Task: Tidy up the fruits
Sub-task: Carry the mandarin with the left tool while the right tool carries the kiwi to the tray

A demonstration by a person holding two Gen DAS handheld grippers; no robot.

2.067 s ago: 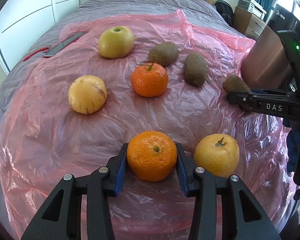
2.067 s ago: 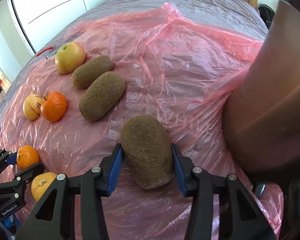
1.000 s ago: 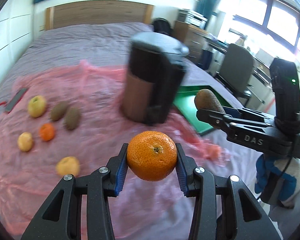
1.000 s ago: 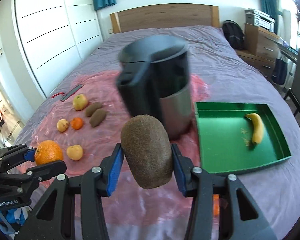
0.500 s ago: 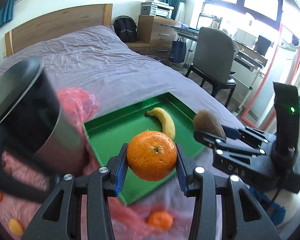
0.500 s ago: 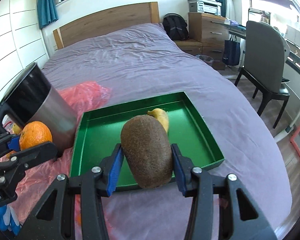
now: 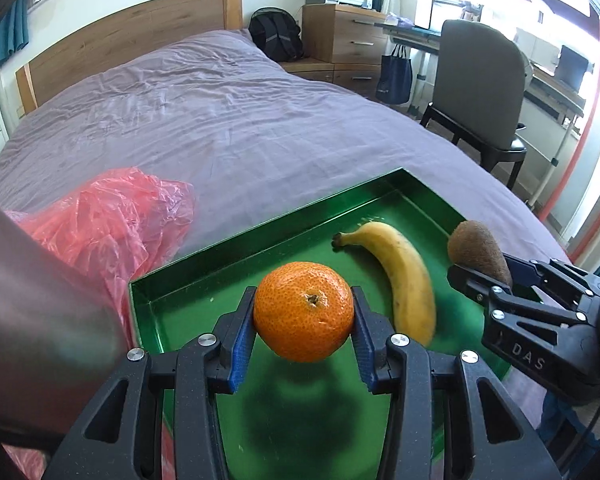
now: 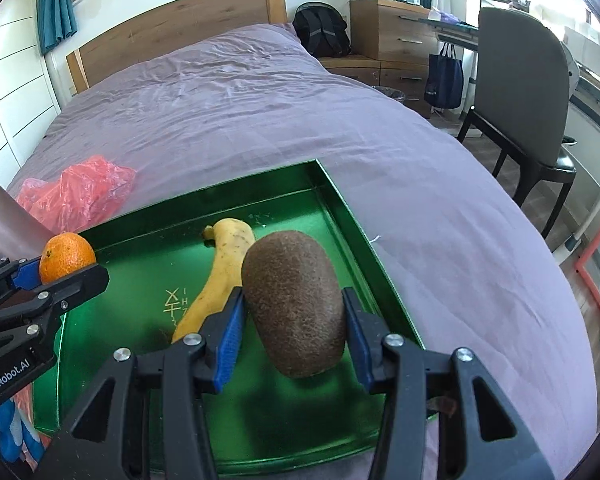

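Observation:
My left gripper (image 7: 303, 340) is shut on an orange mandarin (image 7: 304, 311) and holds it above the near left part of a green tray (image 7: 260, 224). My right gripper (image 8: 292, 336) is shut on a brown kiwi (image 8: 294, 304) above the tray's right side (image 8: 364, 240). A yellow banana (image 7: 404, 280) lies in the tray between them; it also shows in the right wrist view (image 8: 224, 264). The right gripper with the kiwi (image 7: 478, 254) shows at the right of the left wrist view, and the left gripper with the mandarin (image 8: 67, 256) at the left of the right wrist view.
The tray sits on a purple bed (image 7: 220, 120). A crumpled pink plastic sheet (image 7: 112, 216) and a metal kettle body (image 7: 32, 312) lie left of the tray. A chair (image 7: 480, 92), dresser and backpack stand beyond the bed's right side.
Both grippers have carried their fruit from the pink sheet, past the kettle, to above the green tray and moved lower and closer over it. Both stay shut.

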